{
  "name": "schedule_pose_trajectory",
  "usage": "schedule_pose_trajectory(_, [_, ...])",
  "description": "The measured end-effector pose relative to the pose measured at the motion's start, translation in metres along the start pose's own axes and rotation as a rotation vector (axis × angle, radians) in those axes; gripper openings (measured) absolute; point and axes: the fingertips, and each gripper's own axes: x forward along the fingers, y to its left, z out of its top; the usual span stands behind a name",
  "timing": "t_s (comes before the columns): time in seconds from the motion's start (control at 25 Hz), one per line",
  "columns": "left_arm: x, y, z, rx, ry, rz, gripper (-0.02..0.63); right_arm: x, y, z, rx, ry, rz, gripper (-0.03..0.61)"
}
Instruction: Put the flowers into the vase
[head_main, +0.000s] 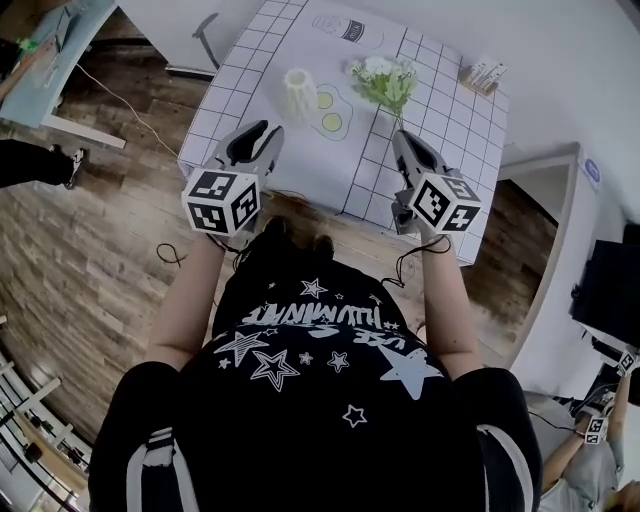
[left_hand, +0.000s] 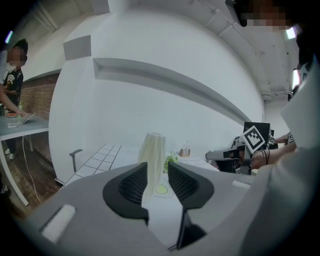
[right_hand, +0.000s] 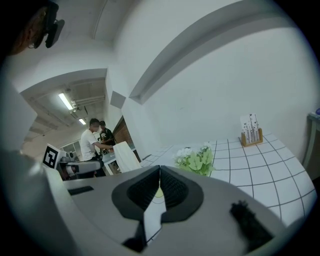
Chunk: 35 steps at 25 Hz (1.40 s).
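Observation:
A white ribbed vase (head_main: 300, 94) stands upright on the grid-patterned tablecloth (head_main: 250, 70). To its right lies a bunch of white flowers with green leaves (head_main: 385, 80), stems pointing toward me. My left gripper (head_main: 268, 130) hovers just short of the vase with its jaws a little apart and nothing between them; the vase (left_hand: 154, 155) shows beyond the gap of the left gripper (left_hand: 158, 180). My right gripper (head_main: 400, 136) is near the stem ends, shut and empty. In its own view the right gripper (right_hand: 159, 186) has the flowers (right_hand: 196, 160) ahead and slightly right.
A small wooden holder with cards (head_main: 483, 75) sits at the table's far right corner. Fried-egg prints (head_main: 332, 121) mark the cloth between vase and flowers. The table's near edge (head_main: 300, 200) is just ahead of me. People stand at another table (right_hand: 97, 145) in the background.

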Motion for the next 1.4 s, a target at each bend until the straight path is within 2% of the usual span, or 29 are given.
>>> schedule_pose_trajectory(0.04, [0.004, 0.001, 0.001, -0.002, -0.010, -0.018, 0.166, 0.000, 0.001, 0.000, 0.000, 0.000, -0.009, 0.012])
schedule_pose_trajectory(0.12, [0.012, 0.003, 0.005, -0.022, -0.050, -0.052, 0.329, 0.000, 0.001, 0.001, 0.003, -0.002, -0.031, 0.012])
schedule_pose_trajectory(0.2, [0.021, 0.006, 0.008, -0.017, -0.076, -0.066, 0.415, 0.000, 0.000, 0.004, 0.008, -0.008, -0.054, 0.012])
schedule_pose_trajectory(0.32, [0.032, 0.006, 0.006, 0.058, -0.062, -0.087, 0.476, 0.000, 0.001, 0.006, 0.010, -0.014, -0.082, 0.012])
schedule_pose_trajectory(0.8, [0.080, 0.006, -0.011, 0.101, -0.013, -0.227, 0.586, -0.008, -0.008, 0.003, 0.011, -0.010, -0.223, 0.012])
schedule_pose_trajectory(1.4, [0.123, -0.006, -0.033, 0.202, 0.048, -0.353, 0.583, -0.013, -0.020, -0.007, 0.039, 0.016, -0.344, 0.012])
